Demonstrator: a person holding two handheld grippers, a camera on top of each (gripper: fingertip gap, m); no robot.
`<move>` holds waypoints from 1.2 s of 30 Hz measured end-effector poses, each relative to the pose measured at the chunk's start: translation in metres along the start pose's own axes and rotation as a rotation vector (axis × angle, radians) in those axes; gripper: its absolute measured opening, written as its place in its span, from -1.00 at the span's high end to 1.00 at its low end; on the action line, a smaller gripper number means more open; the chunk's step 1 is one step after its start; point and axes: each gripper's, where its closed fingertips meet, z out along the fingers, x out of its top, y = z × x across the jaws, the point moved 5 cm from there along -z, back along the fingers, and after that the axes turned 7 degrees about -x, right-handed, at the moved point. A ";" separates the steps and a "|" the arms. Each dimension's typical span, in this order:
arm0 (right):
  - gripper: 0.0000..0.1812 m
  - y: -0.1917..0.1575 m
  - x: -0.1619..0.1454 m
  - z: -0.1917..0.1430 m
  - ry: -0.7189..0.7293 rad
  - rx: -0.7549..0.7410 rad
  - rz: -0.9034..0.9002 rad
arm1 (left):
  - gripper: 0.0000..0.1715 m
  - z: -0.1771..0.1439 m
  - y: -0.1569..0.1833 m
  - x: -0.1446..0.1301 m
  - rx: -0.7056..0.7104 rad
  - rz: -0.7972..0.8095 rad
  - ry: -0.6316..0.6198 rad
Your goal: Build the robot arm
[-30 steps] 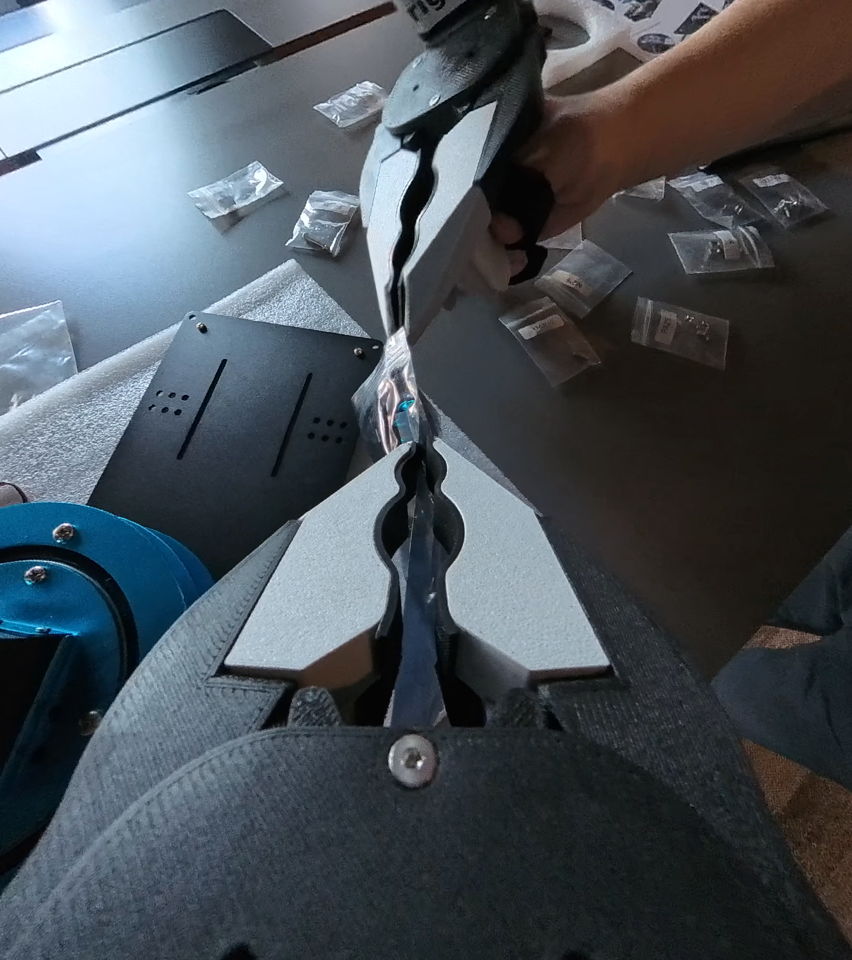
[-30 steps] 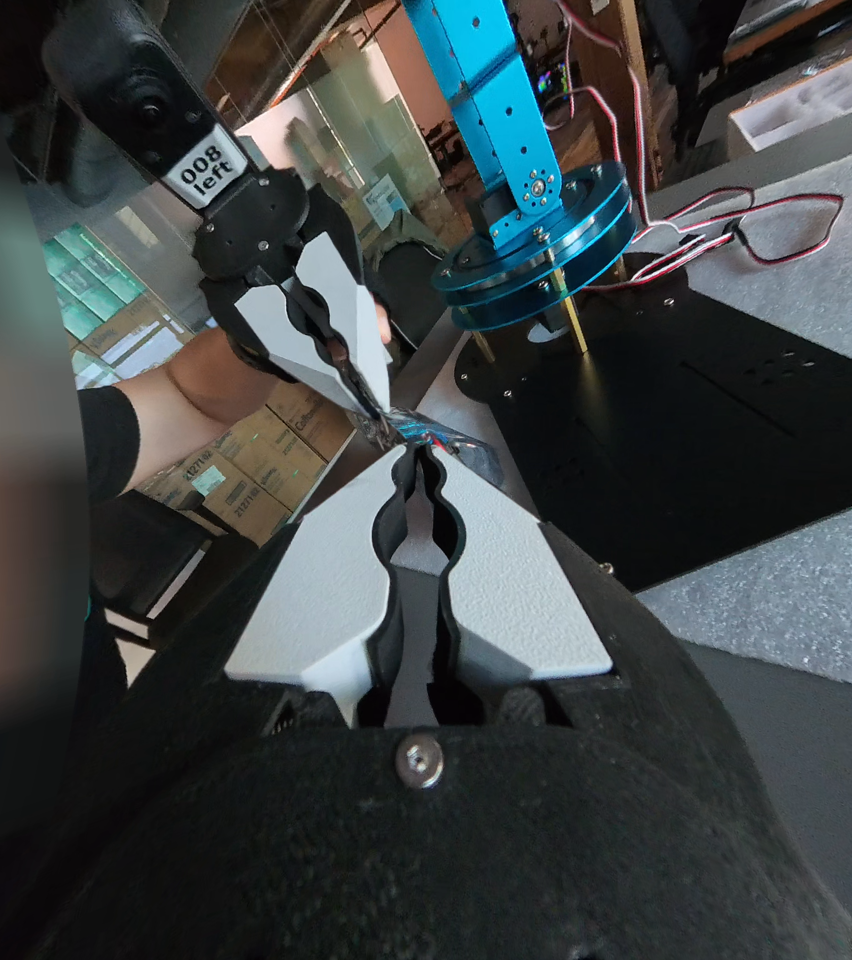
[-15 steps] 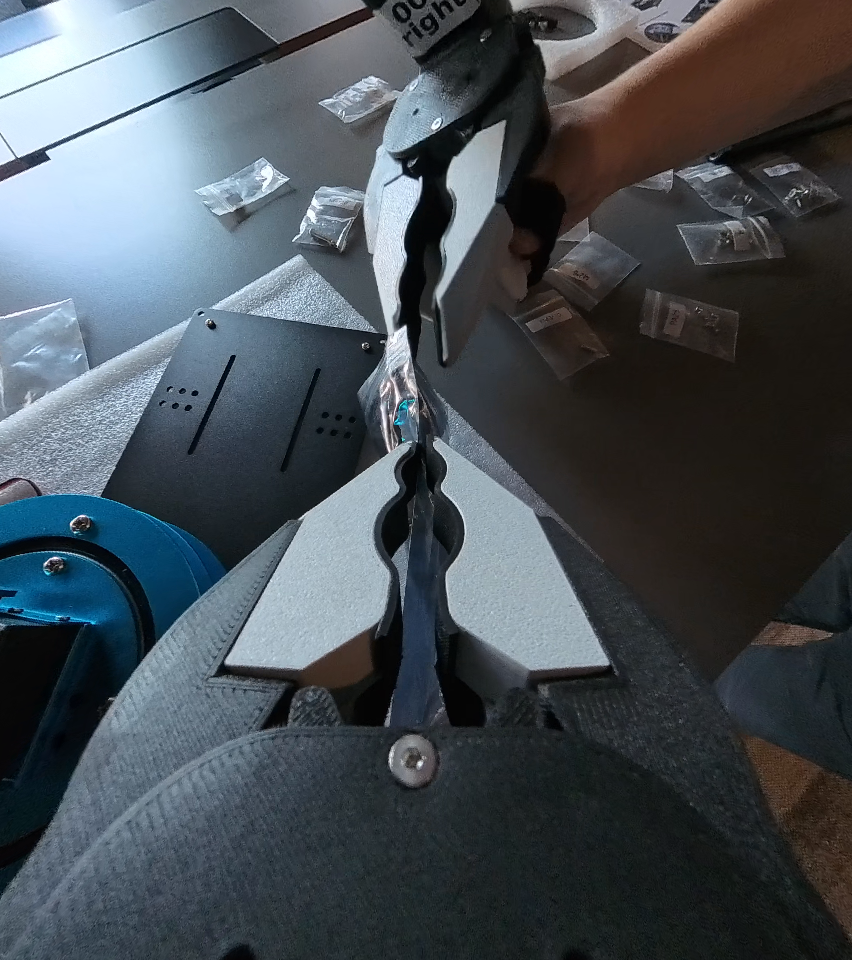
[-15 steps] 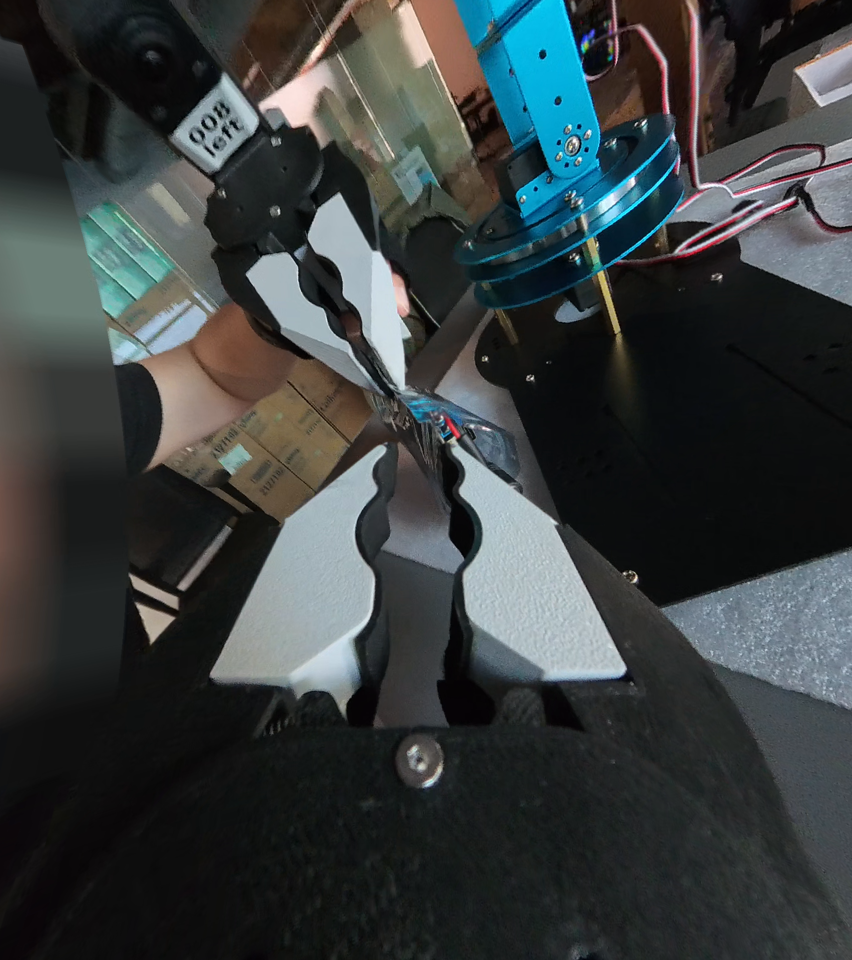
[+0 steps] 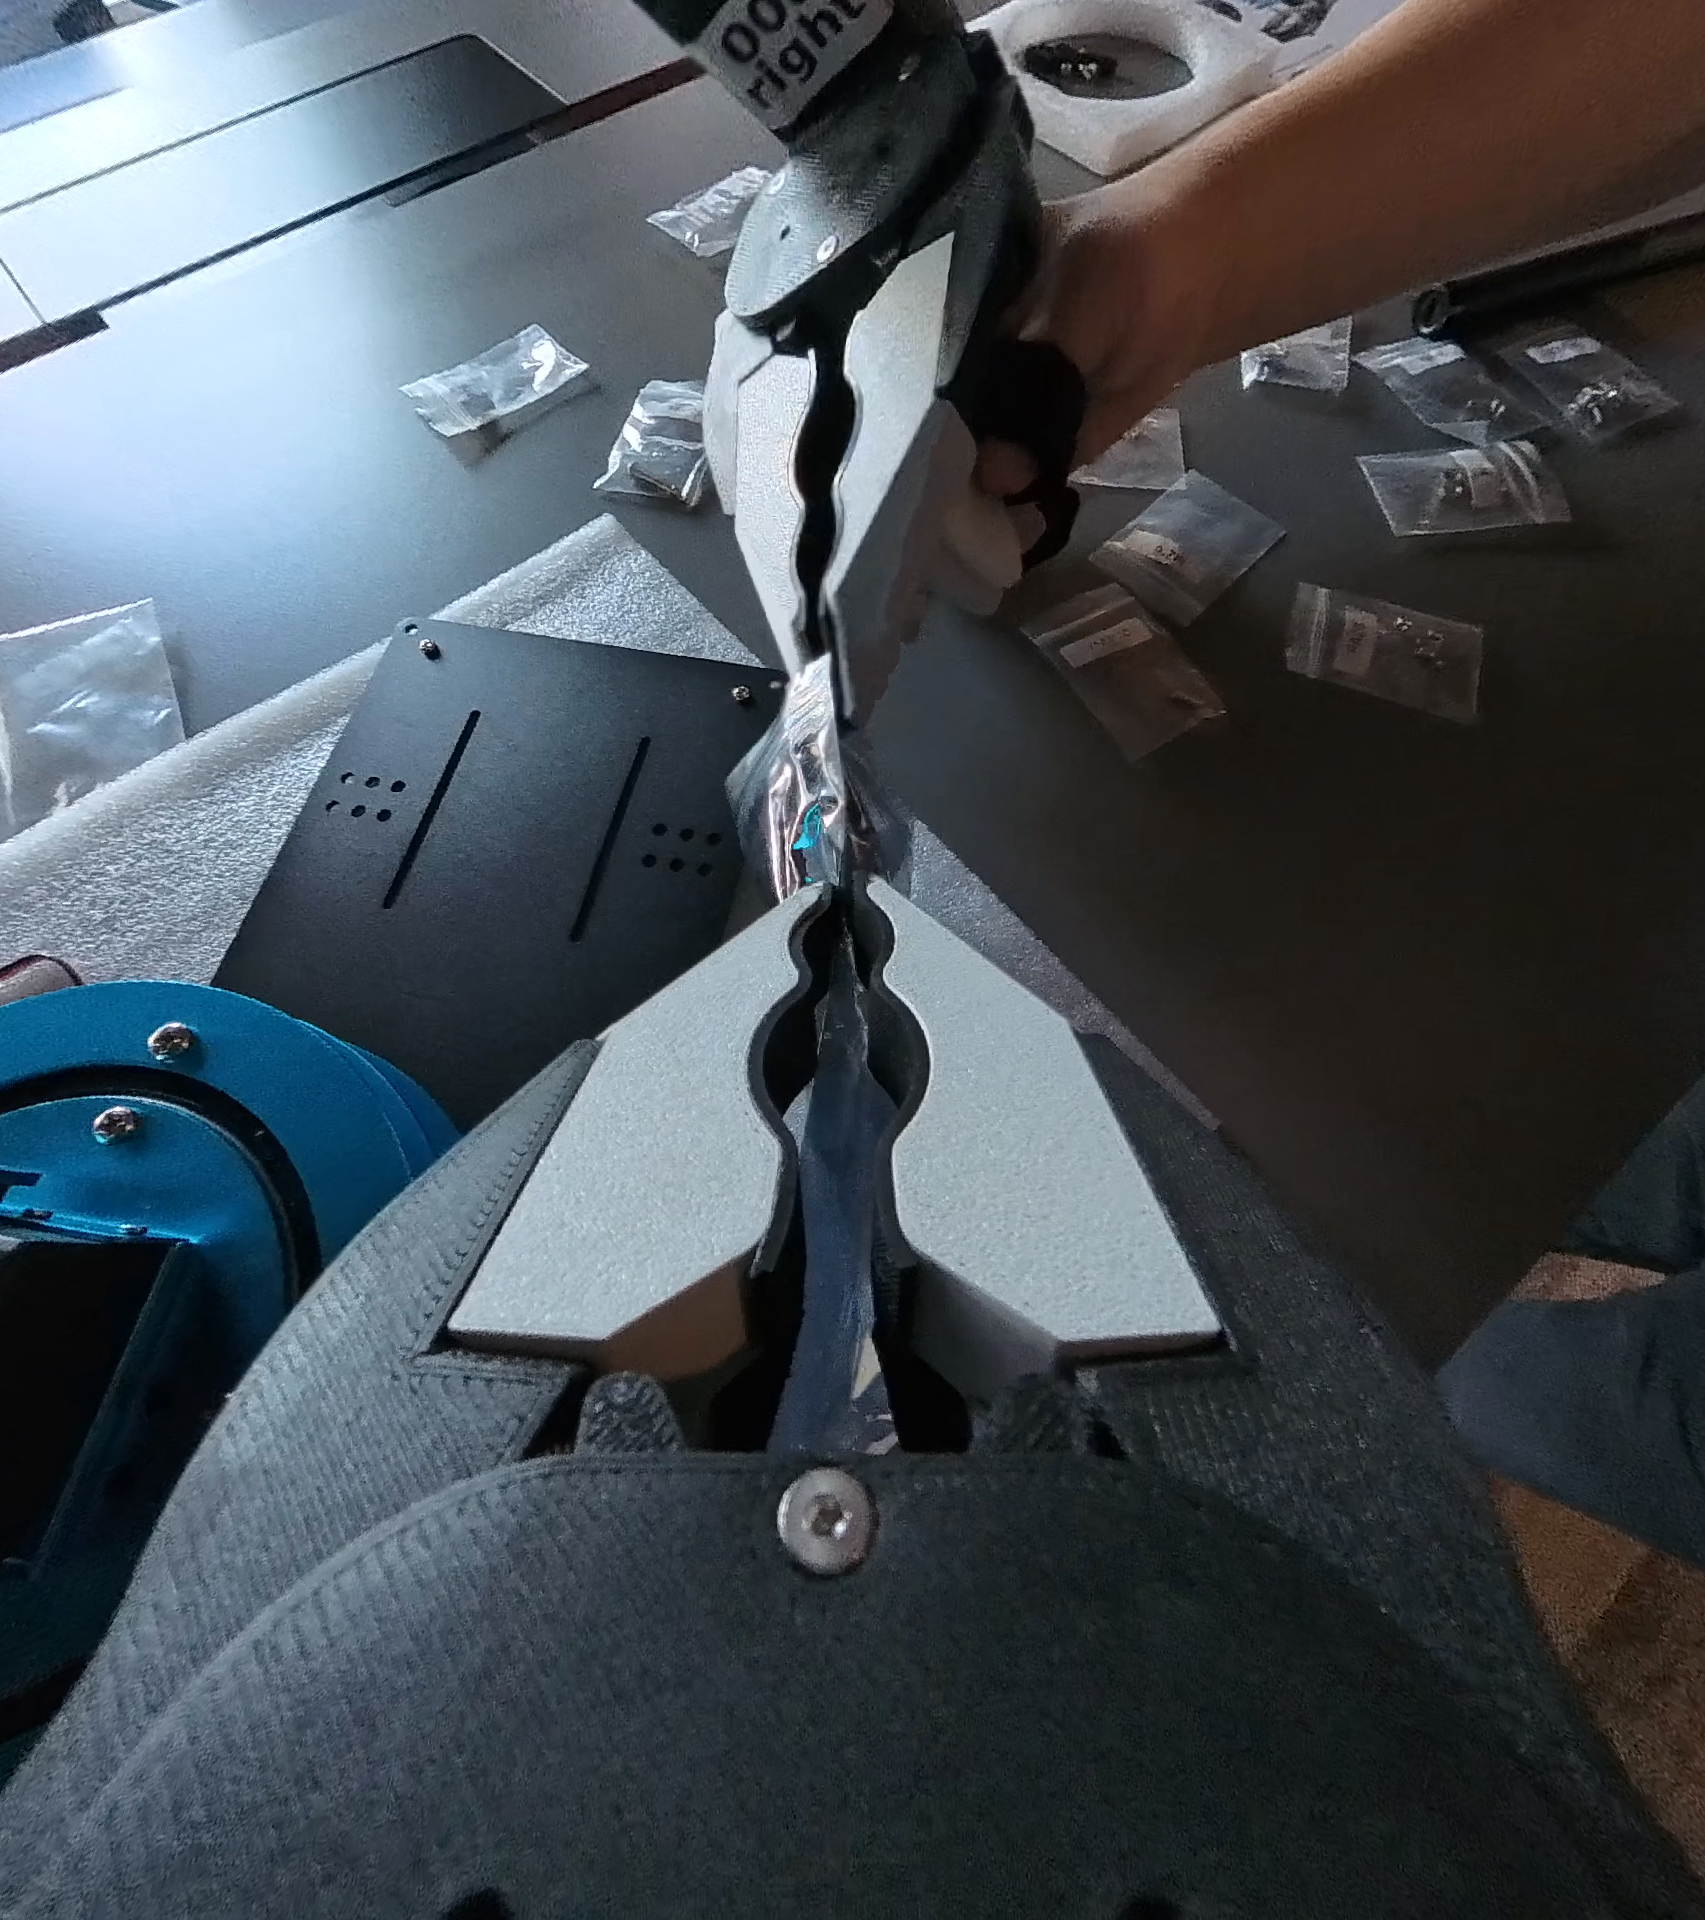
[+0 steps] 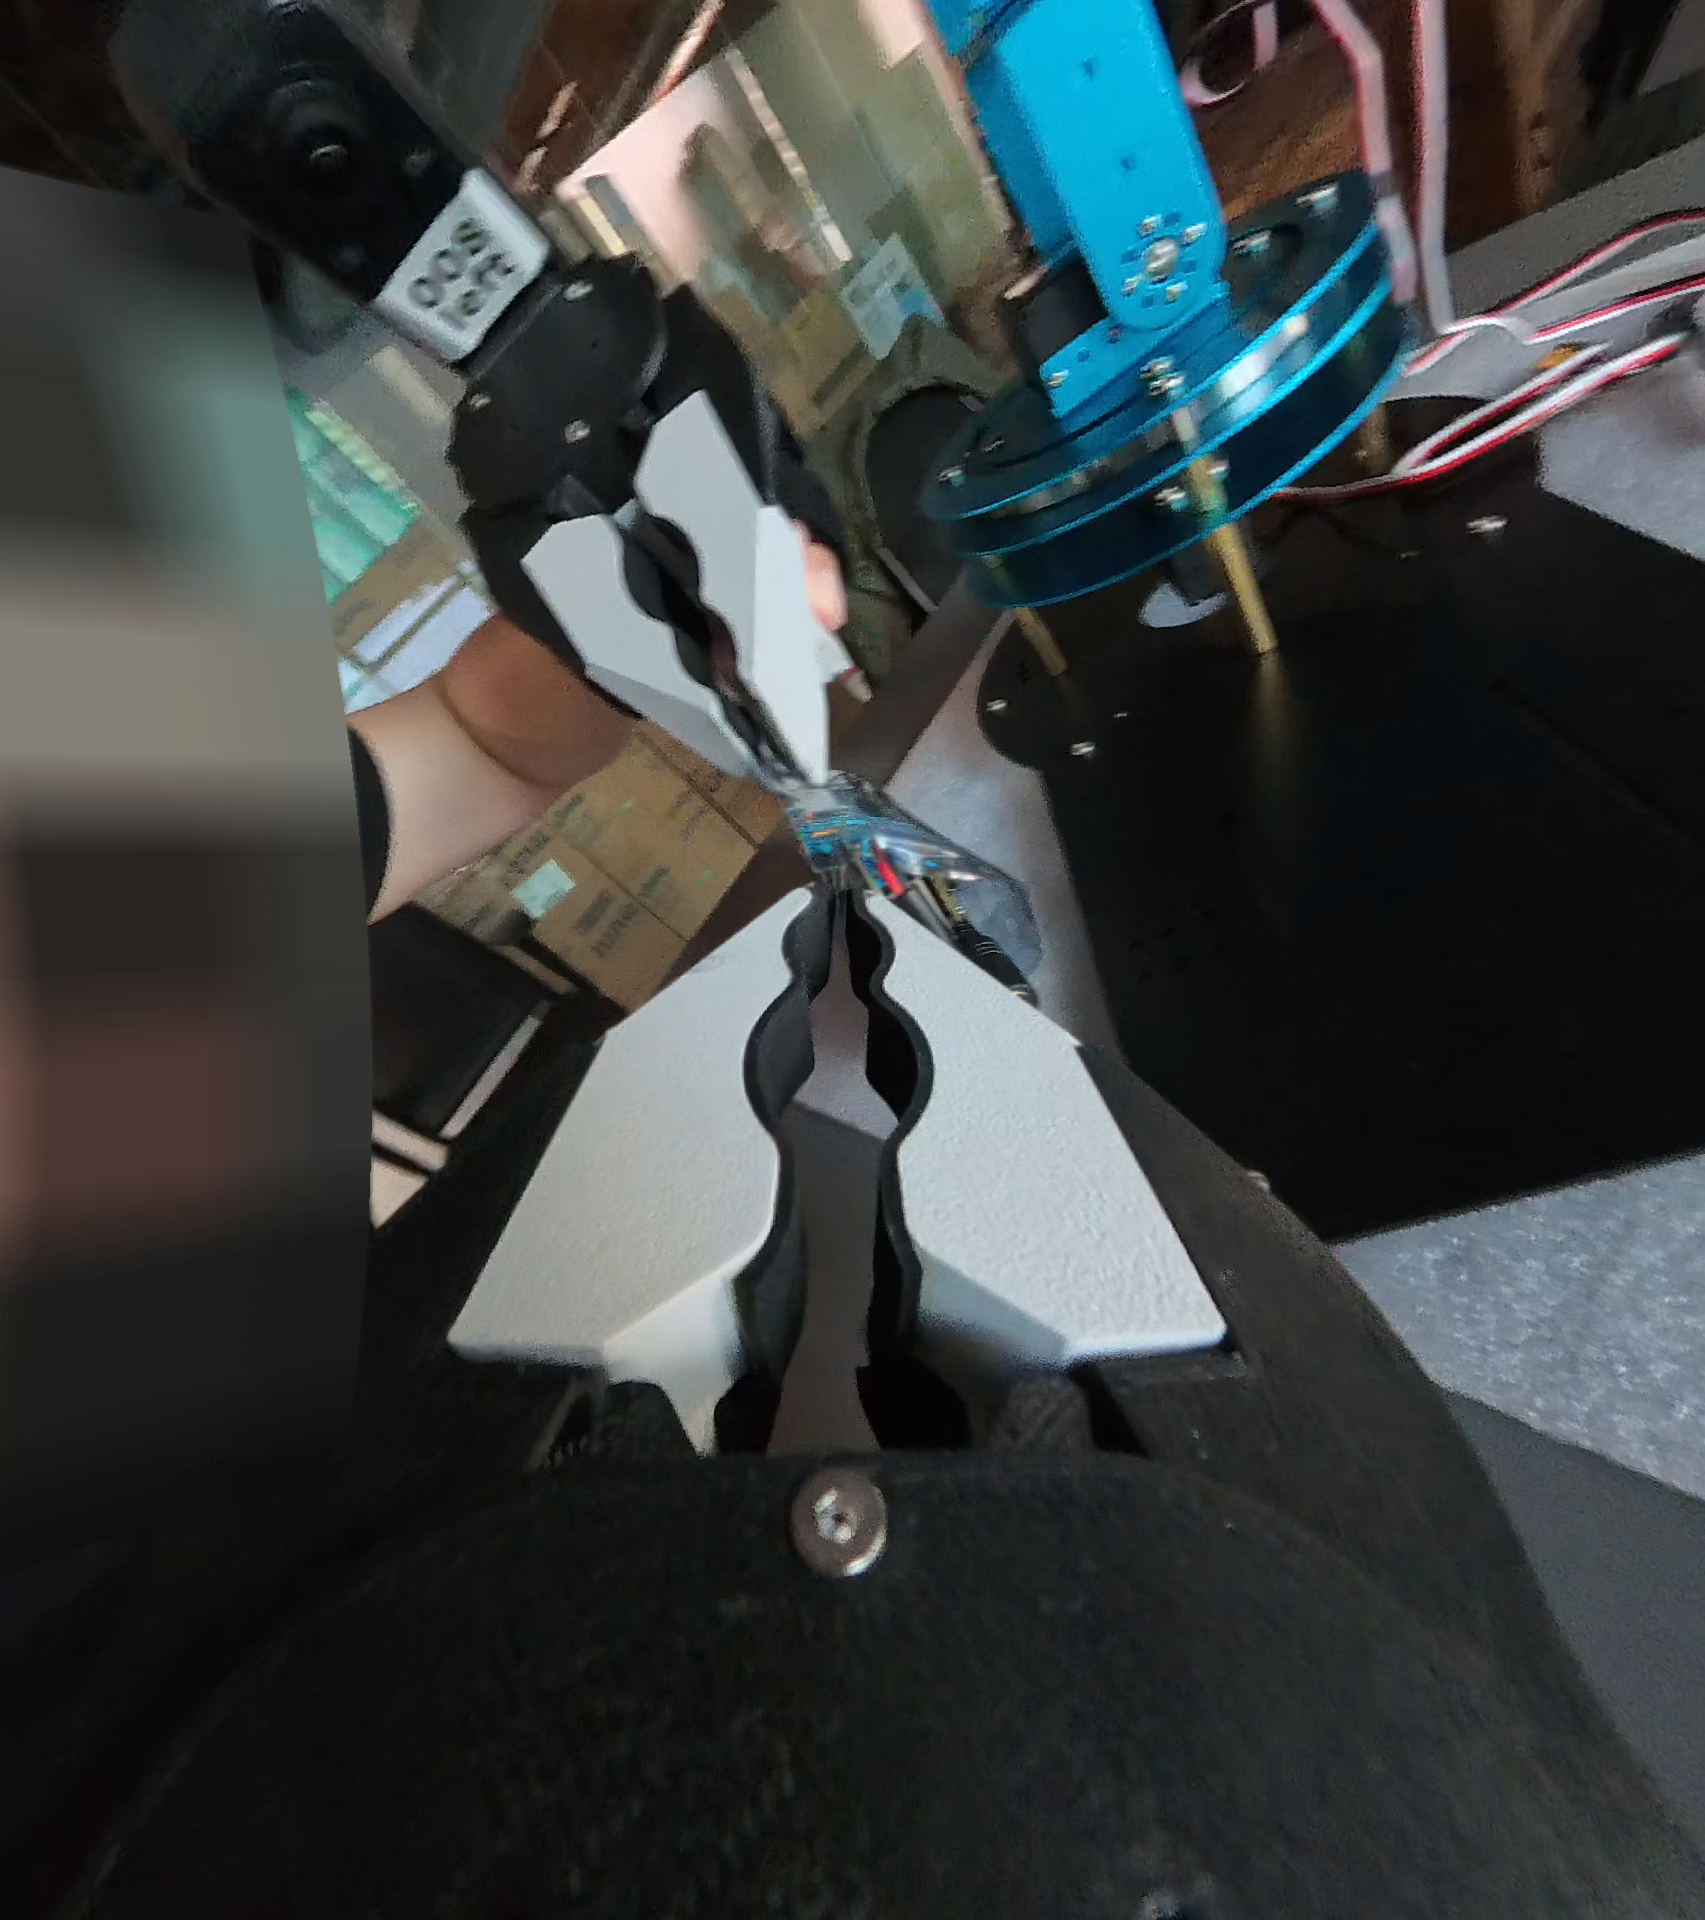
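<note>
Left wrist view: our left tool (image 5: 840, 902) is pressed together, pinching a clear bag (image 5: 806, 805) just ahead of its tips; the right tool (image 5: 832, 681) pinches the bag's far end. Pulling apart could tear the film and spill the parts. The black plate (image 5: 515, 790) and blue disc (image 5: 235, 1091) crowd the left; bare worktop (image 5: 1347, 935) lies right.

Right wrist view: the right tool (image 6: 840, 902) nips the bag (image 6: 889, 852), which hangs over the plate's (image 6: 1450, 935) edge.

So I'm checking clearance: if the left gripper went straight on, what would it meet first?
Probably the right gripper, facing it just past the clear plastic bag both pinch; depth is uncertain.
</note>
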 end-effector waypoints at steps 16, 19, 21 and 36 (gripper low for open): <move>0.85 -0.006 -0.009 0.003 -0.081 0.097 0.062 | 1.00 0.001 0.002 0.003 -0.007 -0.020 0.026; 0.89 -0.005 -0.003 0.002 0.000 0.078 0.085 | 1.00 0.002 0.001 0.002 -0.010 -0.035 0.032; 0.95 -0.004 0.002 0.002 0.062 0.067 0.114 | 1.00 0.002 0.002 0.003 -0.015 -0.039 0.038; 1.00 0.003 -0.001 -0.005 0.057 0.052 0.144 | 1.00 0.015 -0.007 0.023 0.020 -0.016 0.010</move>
